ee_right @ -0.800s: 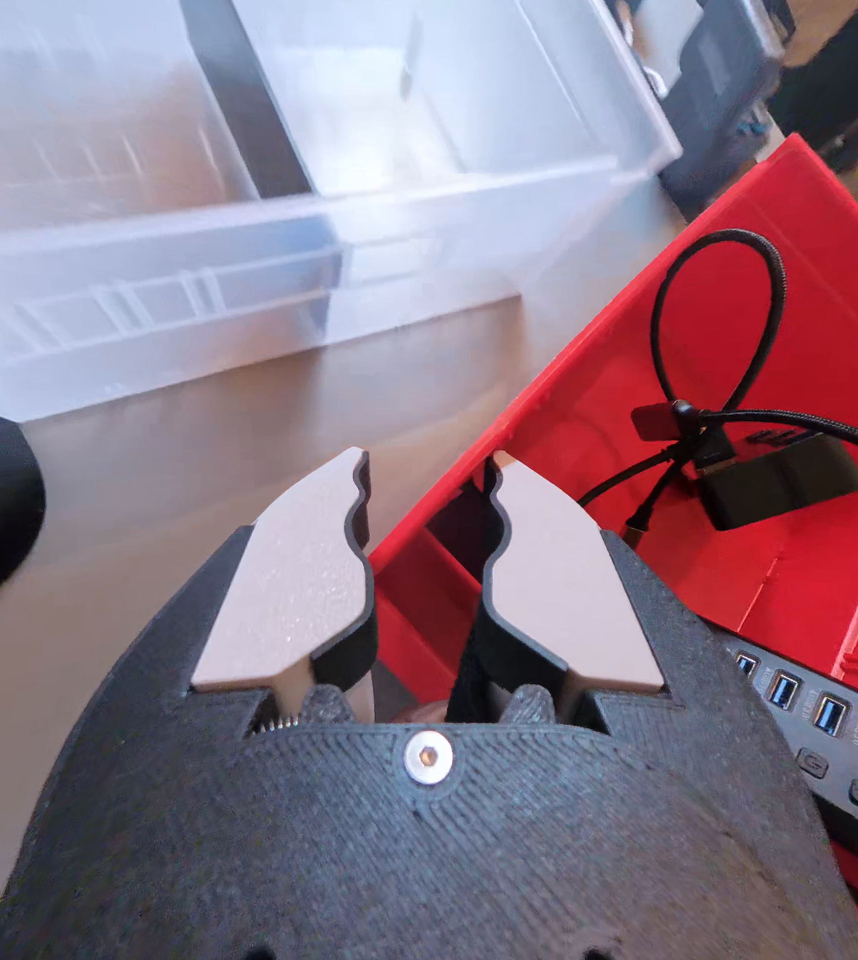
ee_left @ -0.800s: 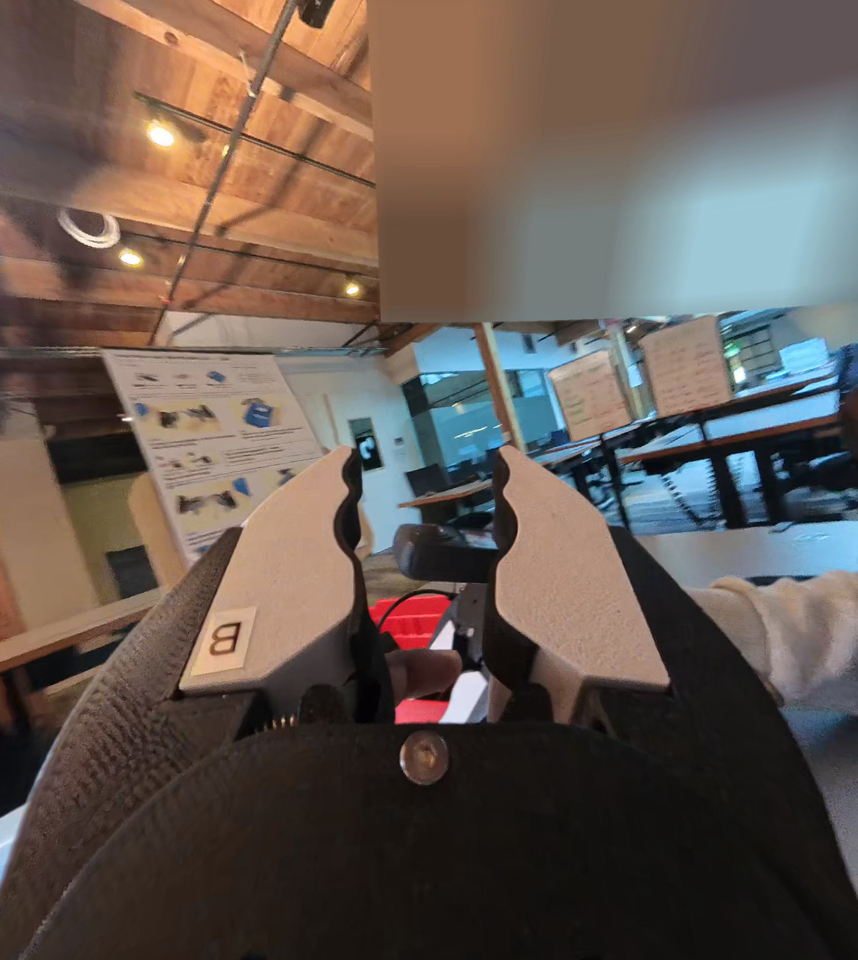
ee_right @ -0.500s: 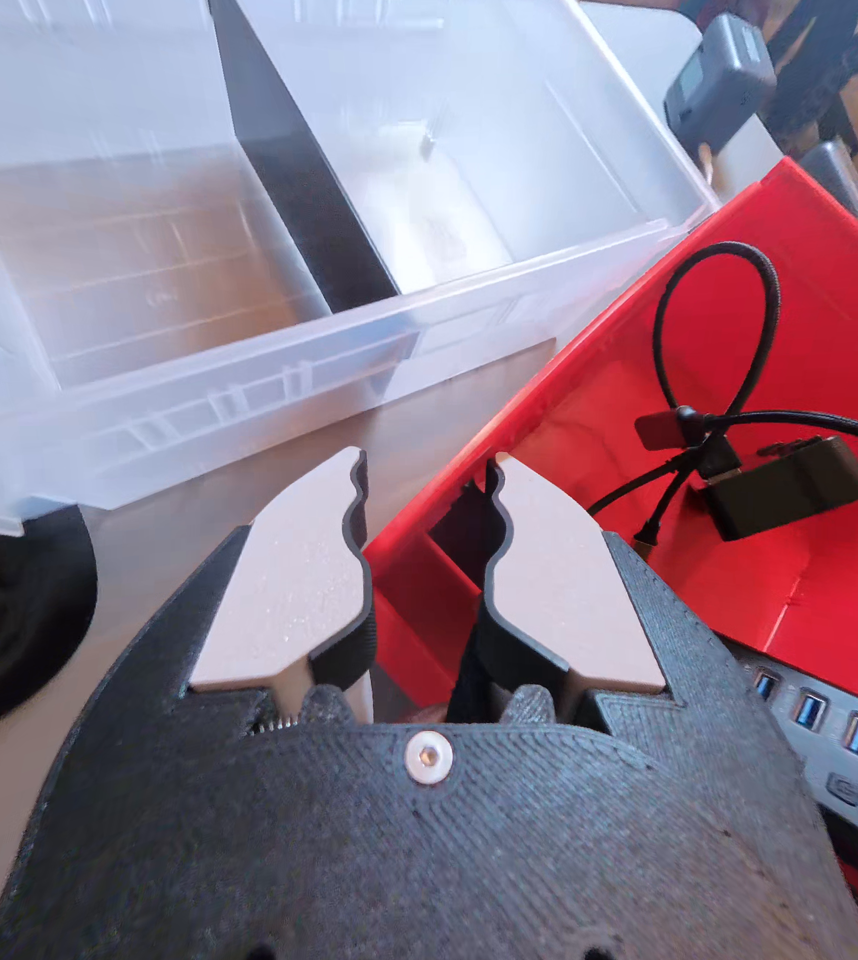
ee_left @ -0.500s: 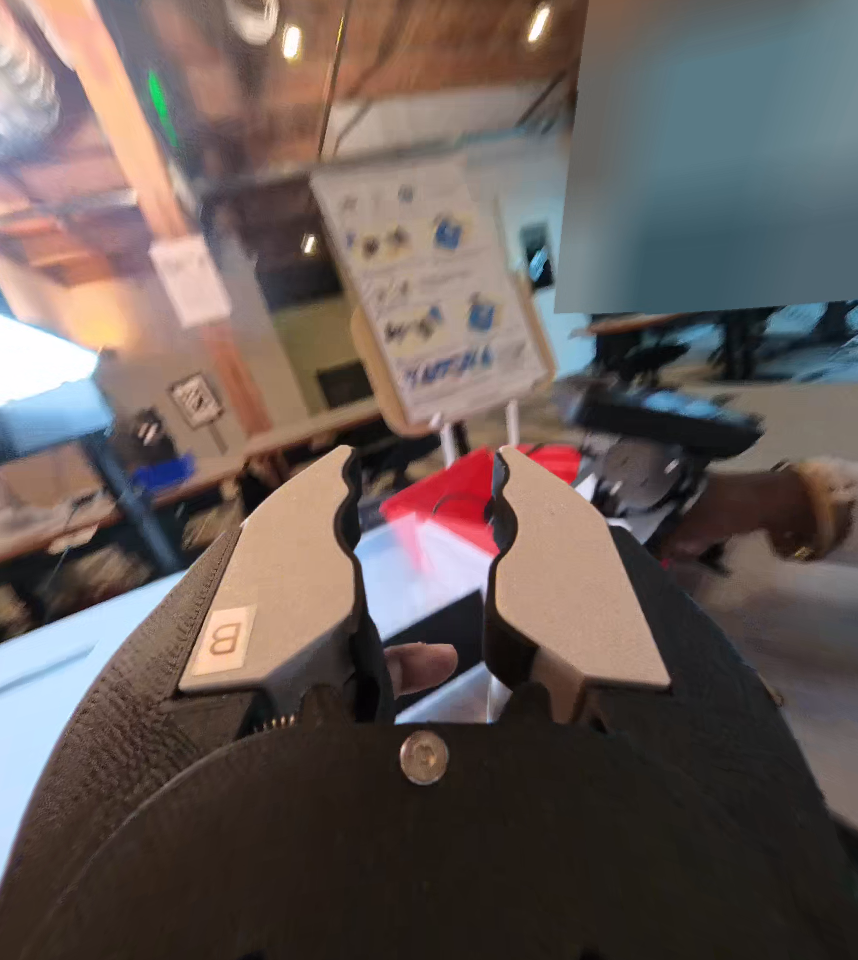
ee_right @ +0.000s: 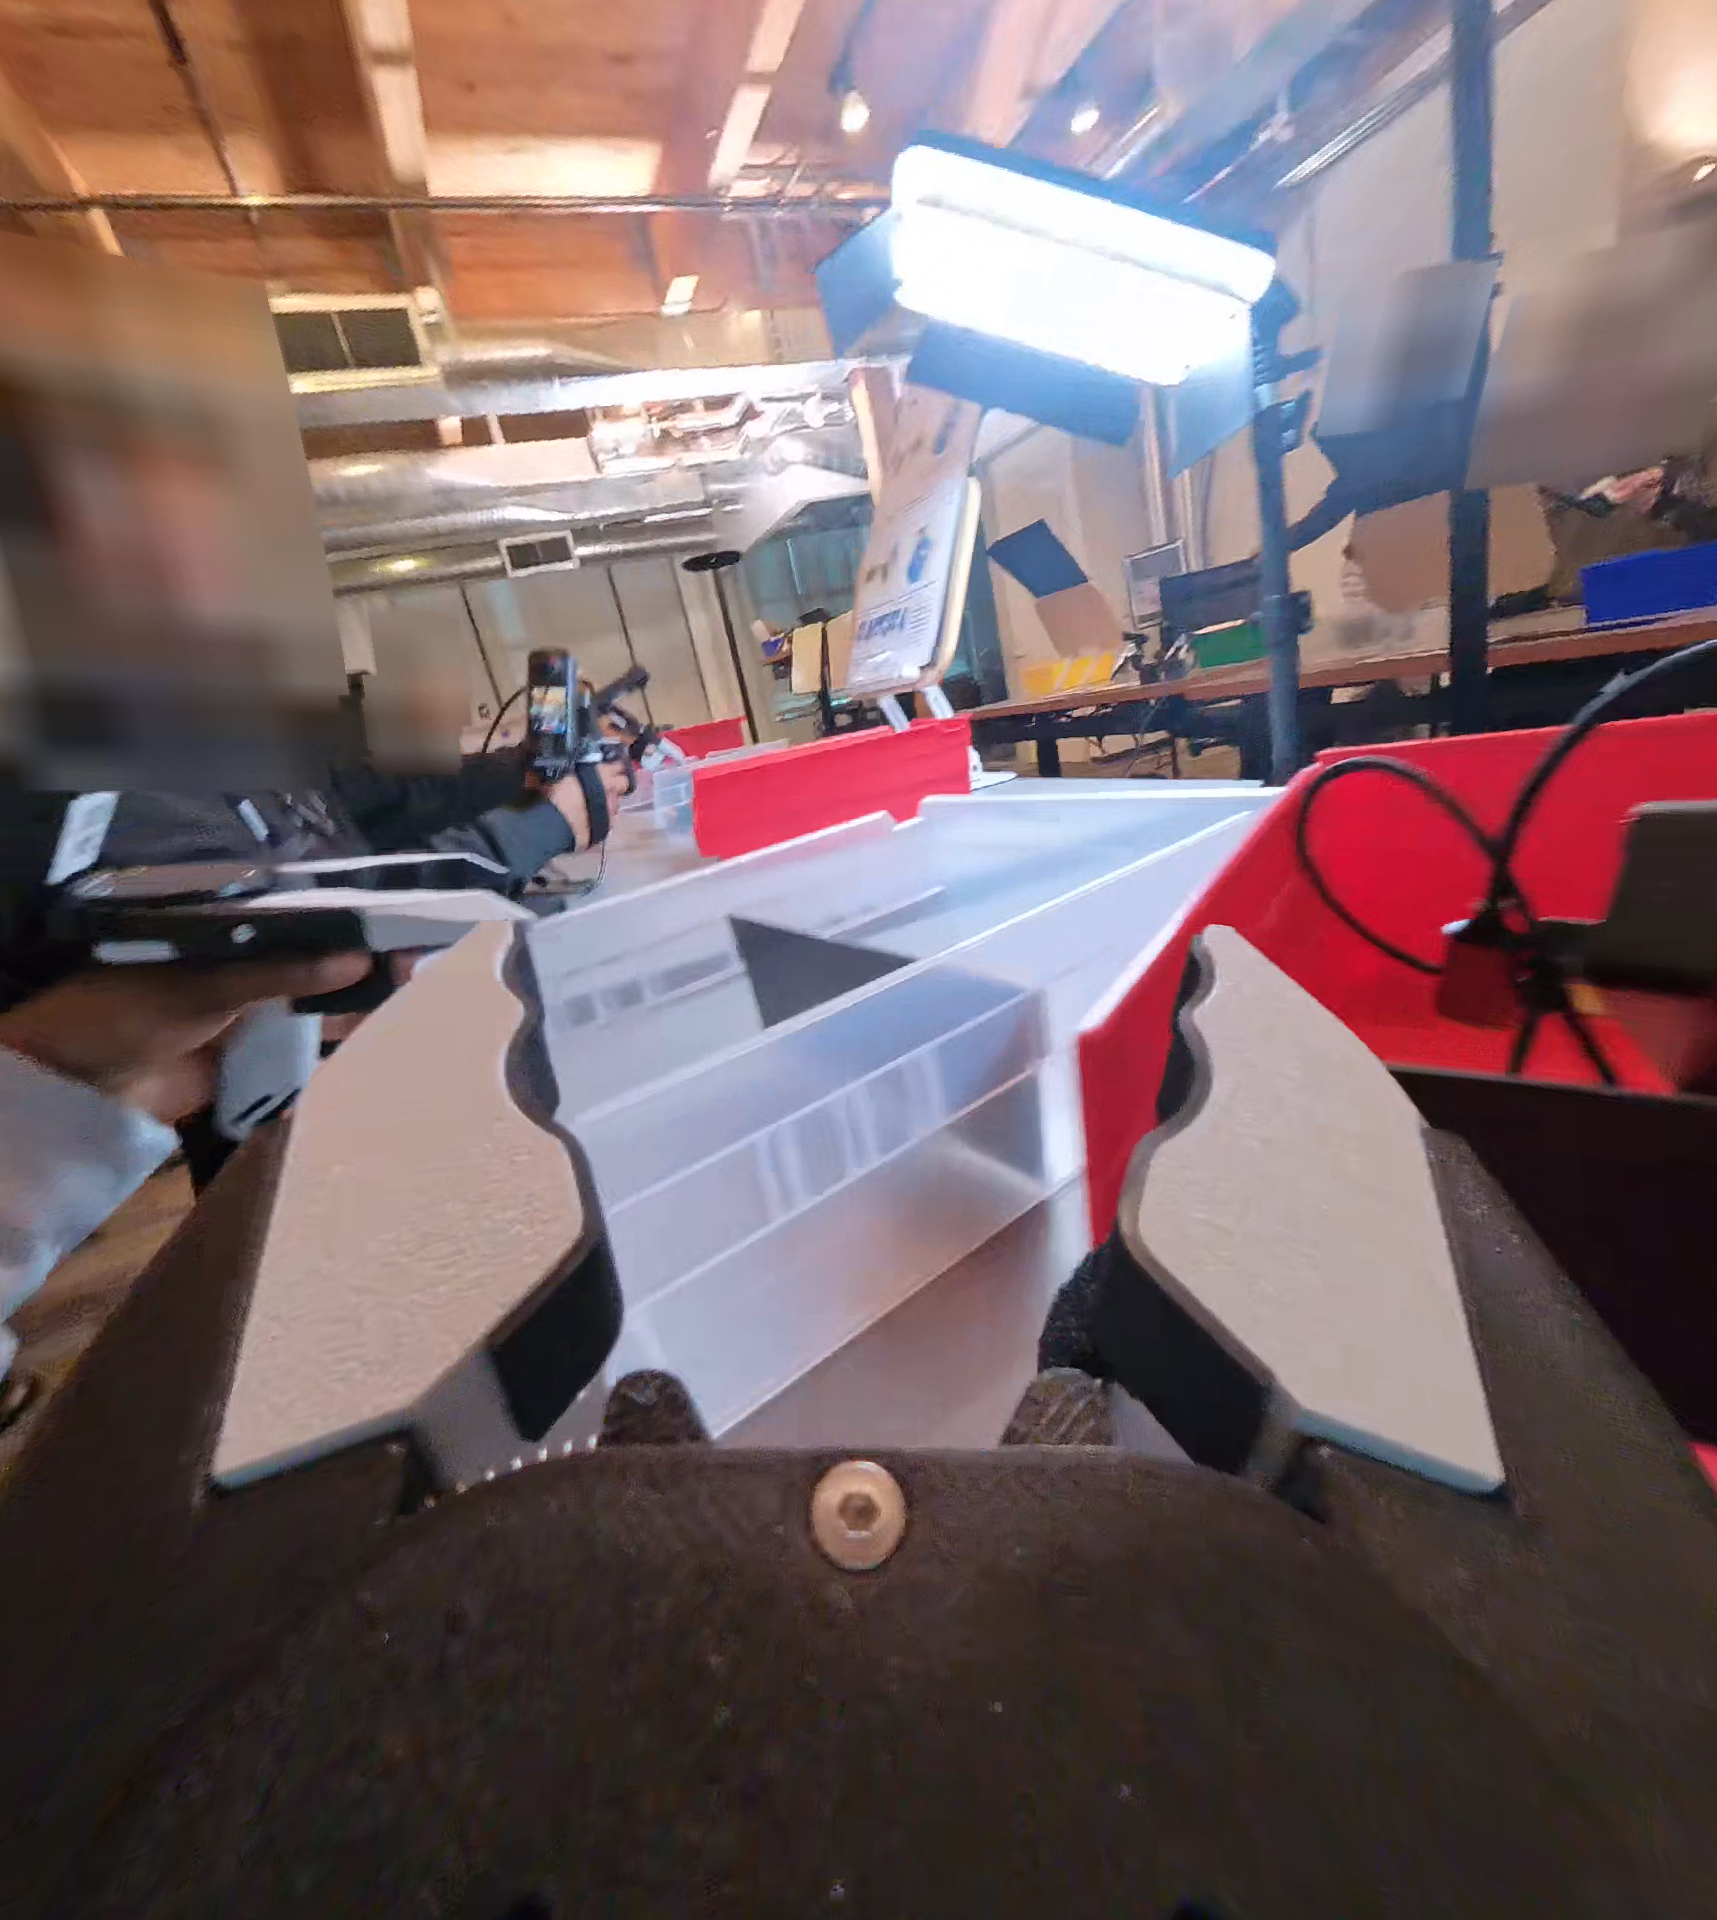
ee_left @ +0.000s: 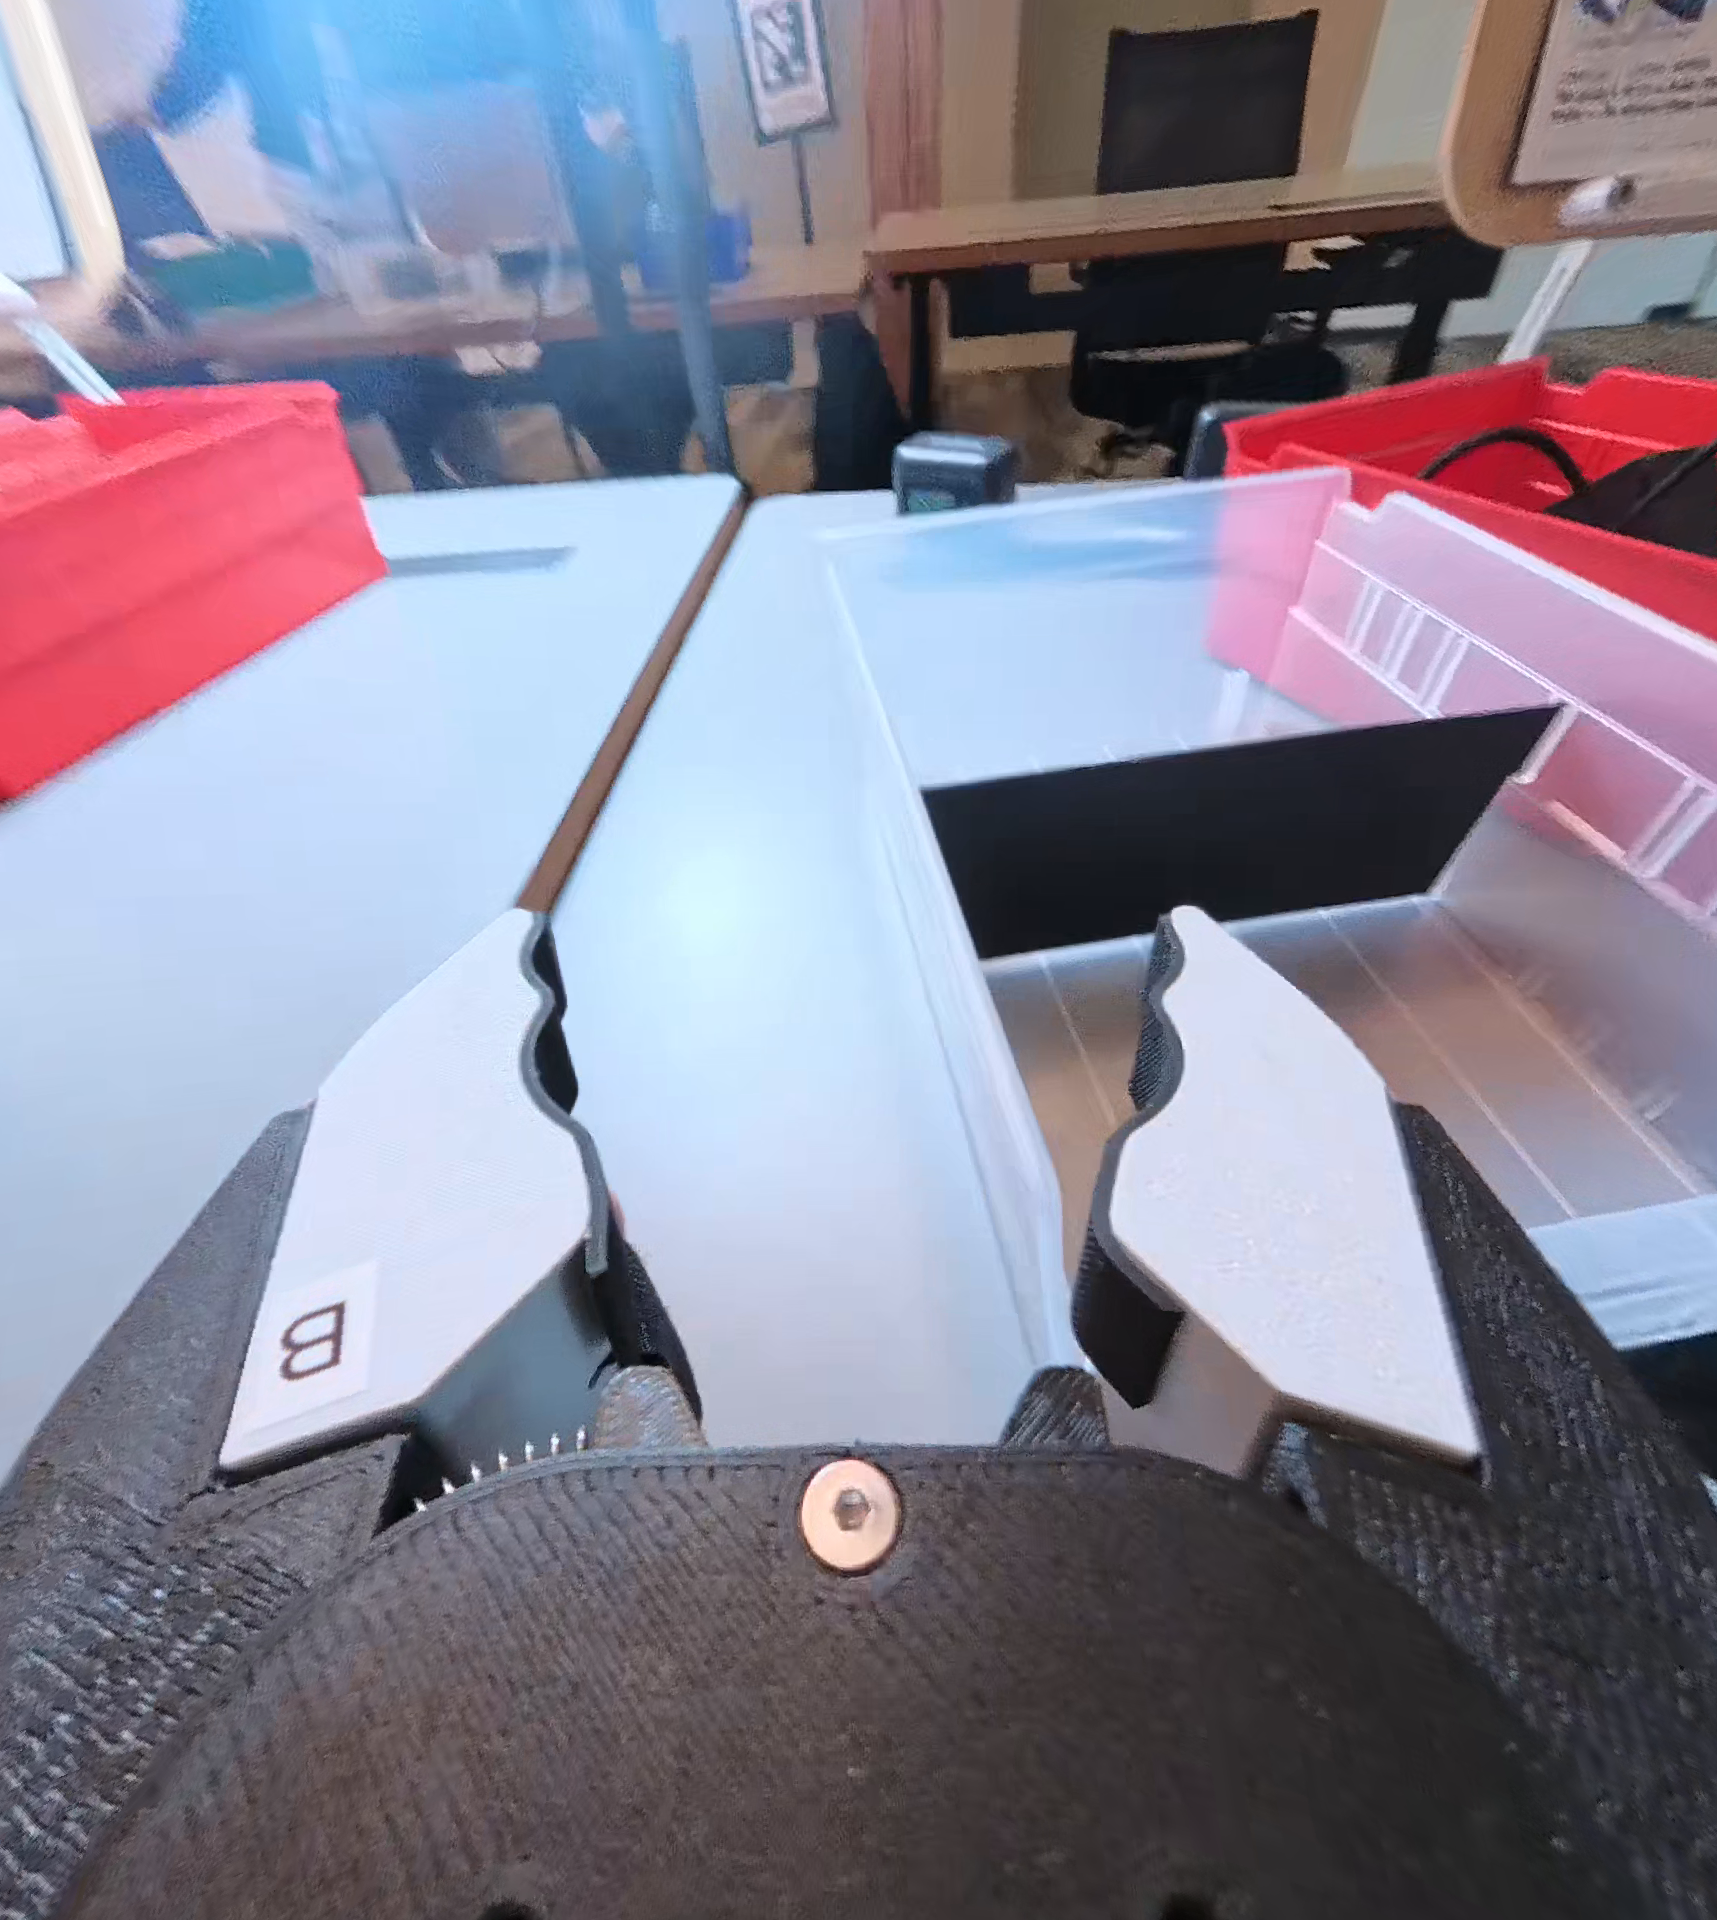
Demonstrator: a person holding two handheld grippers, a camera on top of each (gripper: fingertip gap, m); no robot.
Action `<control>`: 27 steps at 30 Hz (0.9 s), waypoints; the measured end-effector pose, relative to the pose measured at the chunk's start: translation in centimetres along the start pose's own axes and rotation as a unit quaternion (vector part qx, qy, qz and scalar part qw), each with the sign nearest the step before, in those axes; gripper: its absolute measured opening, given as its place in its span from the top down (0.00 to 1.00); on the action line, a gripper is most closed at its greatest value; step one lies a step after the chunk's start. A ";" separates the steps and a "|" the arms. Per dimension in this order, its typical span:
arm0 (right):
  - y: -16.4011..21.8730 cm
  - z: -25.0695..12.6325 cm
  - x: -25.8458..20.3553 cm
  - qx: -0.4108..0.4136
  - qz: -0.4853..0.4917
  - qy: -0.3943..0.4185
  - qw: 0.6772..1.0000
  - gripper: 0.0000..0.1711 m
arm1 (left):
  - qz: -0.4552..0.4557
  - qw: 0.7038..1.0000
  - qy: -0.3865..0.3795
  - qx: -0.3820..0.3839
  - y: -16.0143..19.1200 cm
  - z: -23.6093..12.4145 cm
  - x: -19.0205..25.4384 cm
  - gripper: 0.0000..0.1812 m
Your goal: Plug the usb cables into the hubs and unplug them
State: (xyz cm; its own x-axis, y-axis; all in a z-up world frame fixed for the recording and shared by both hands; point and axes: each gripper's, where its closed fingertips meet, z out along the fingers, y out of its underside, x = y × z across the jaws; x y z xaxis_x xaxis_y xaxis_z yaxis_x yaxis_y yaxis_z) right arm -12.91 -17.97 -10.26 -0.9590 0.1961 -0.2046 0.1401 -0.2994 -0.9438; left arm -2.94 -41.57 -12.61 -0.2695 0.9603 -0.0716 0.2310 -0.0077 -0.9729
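My left gripper (ee_left: 849, 935) is open and empty, low over the white table (ee_left: 750, 935) by the left wall of a clear plastic bin (ee_left: 947, 935). My right gripper (ee_right: 859, 935) is open and empty, facing the near end of that clear bin (ee_right: 833, 1122) and the corner of a red bin (ee_right: 1238, 935). Inside the red bin lie a small black hub (ee_right: 1706, 894) and a looped black cable (ee_right: 1405, 831). A larger dark hub (ee_right: 1612, 1205) sits just right of my right finger. The red bin (ee_left: 1373, 436) with hub (ee_left: 1654, 499) shows far right in the left wrist view.
A black divider (ee_left: 1218, 821) splits the clear bin. Another red bin (ee_left: 106, 582) stands at the table's far left. The left gripper (ee_right: 314, 914), held in a hand, shows at left in the right wrist view. A bright light panel (ee_right: 1072, 270) stands behind. It is some 8 centimetres from my right tips to the larger dark hub (ee_right: 1612, 1205).
Both grippers have opened wider. The left wrist view has swung down from the room to the table and clear bin. The right wrist view has tilted up from the bins.
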 end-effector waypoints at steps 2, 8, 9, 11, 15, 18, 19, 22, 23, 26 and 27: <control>1.8 0.3 -1.9 -0.034 -0.018 -0.001 0.999 0.29 | -0.022 0.999 0.024 -0.015 1.4 1.0 0.5 0.42; 3.2 0.5 -1.3 -0.081 -0.163 0.094 0.979 0.30 | -0.024 0.997 0.060 -0.053 4.1 3.3 2.5 0.55; 3.2 0.3 -1.3 -0.082 -0.191 0.106 0.972 0.31 | -0.017 0.995 0.075 -0.060 4.3 3.4 3.1 0.64; 4.1 0.1 -2.2 -0.103 -0.231 0.092 0.963 0.47 | -0.006 0.996 0.069 -0.059 4.2 3.5 3.5 0.84; 6.3 0.5 -3.9 -0.168 -0.201 0.043 0.964 0.65 | -0.012 0.996 0.003 -0.094 4.5 3.3 2.1 0.96; 9.4 1.4 -4.0 -0.281 -0.125 0.019 0.951 0.62 | 0.001 0.995 -0.011 -0.099 3.9 2.9 2.2 0.97; 9.8 1.6 -3.6 -0.302 -0.102 0.037 0.947 0.64 | 0.015 0.995 -0.020 -0.094 3.3 2.7 2.2 0.97; 9.8 1.9 -2.8 -0.307 -0.158 0.063 0.936 0.74 | 0.069 0.994 -0.067 -0.058 0.1 1.4 2.1 0.97; 9.3 2.0 -2.8 -0.295 -0.169 0.070 0.938 0.76 | 0.094 0.991 -0.085 -0.052 -0.9 0.8 2.2 0.97; 5.9 2.3 -3.2 -0.231 -0.192 0.068 0.952 0.78 | 0.098 0.989 -0.114 0.005 -4.7 -1.3 2.8 0.97; 4.2 2.5 -3.3 -0.203 -0.205 0.070 0.955 0.79 | 0.095 0.987 -0.123 0.031 -6.1 -2.1 3.1 0.97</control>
State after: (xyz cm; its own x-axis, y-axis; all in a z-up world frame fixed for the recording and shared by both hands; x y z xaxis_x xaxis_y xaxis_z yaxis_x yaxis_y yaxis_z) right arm -9.77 -22.17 -12.94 -0.9157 0.3500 0.1976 -0.1289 0.2100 -0.9692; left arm -3.25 -37.94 -6.44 -0.4469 0.8433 -0.2986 0.2447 -0.2058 -0.9475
